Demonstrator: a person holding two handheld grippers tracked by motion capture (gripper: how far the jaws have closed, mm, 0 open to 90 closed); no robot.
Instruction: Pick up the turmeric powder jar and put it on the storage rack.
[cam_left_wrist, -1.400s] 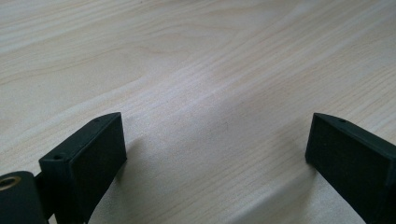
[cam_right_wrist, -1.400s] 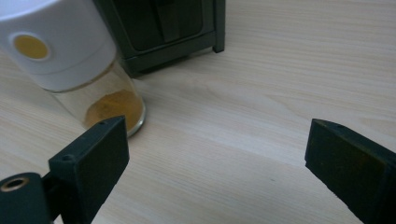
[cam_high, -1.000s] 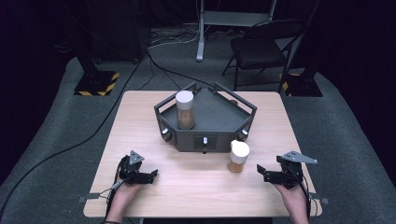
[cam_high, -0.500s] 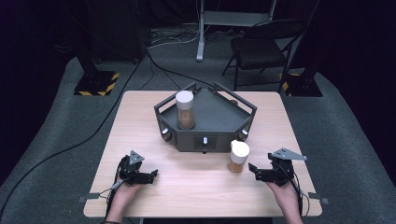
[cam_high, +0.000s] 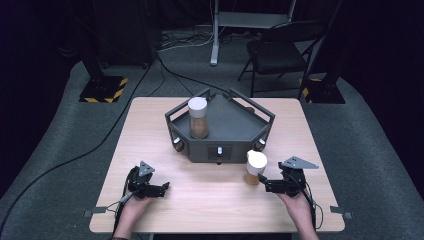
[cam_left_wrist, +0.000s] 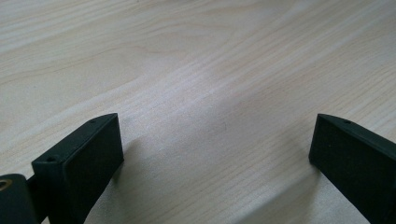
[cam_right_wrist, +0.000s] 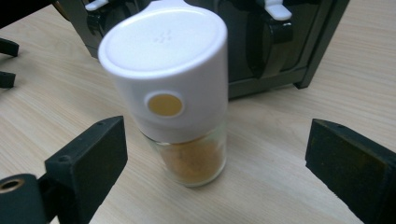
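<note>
Reaching wide-open, the right gripper frames the spice jar (ungripped); lifting remains, left gripper open, idle.

Spice jars with white caps: two, one jar on the worktop and one jar on the tray
Dark angular trays: one tray at the middle of the worktop
Round knobs on the tray's front faces: three, left knob, middle knob, right knob
Handheld grippers: two, left gripper and right gripper
Black fingers per gripper: two, as both gripper views show
Hands: two, left hand and right hand
Folding chairs behind the worktop: one chair
Yellow-and-black striped stand bases on the floor: two, left base and right base
</note>
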